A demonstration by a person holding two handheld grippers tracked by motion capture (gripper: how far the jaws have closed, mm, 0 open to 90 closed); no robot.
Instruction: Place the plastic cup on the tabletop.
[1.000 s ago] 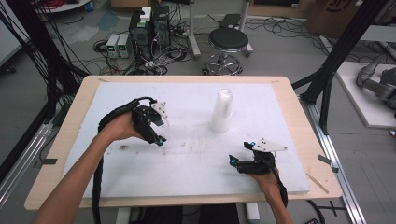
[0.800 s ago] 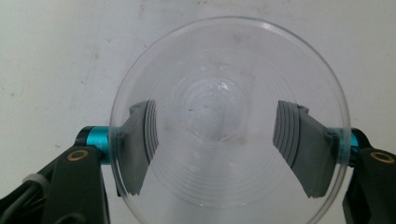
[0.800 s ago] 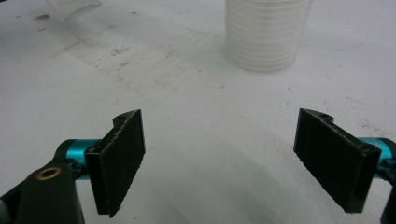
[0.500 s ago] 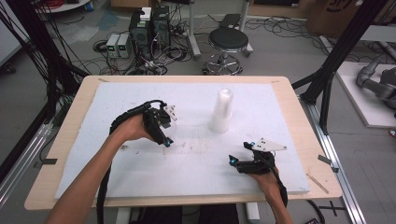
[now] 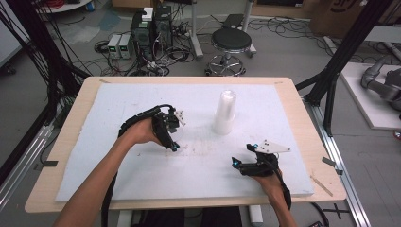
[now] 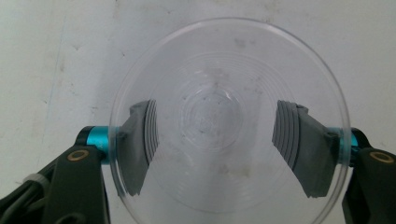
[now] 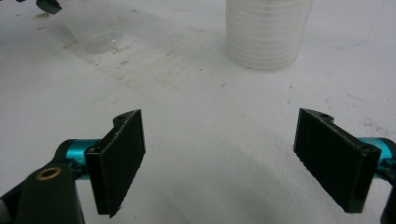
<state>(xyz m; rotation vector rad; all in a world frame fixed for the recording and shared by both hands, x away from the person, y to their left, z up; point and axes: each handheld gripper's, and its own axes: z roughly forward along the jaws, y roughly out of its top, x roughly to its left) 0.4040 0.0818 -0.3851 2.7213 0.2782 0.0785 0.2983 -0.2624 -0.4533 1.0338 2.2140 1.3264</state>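
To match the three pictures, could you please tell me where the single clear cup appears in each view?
High view: the clear cup shows faintly, left of centre, at the left gripper's jaws.
Left gripper view: the cup sits at centre, seen mouth-on, between the jaws.
Right gripper view: the cup is in the top left corner.
Shared landmark: the white mat under it.

At the bottom of the left gripper view, the rim of the clear cup [image 6: 224, 126] in my left claw [image 6: 219, 140] runs off the frame. In the high view that cup is too faint to make out. The cup stack [image 7: 268, 32] is cropped by the right gripper view's top edge.
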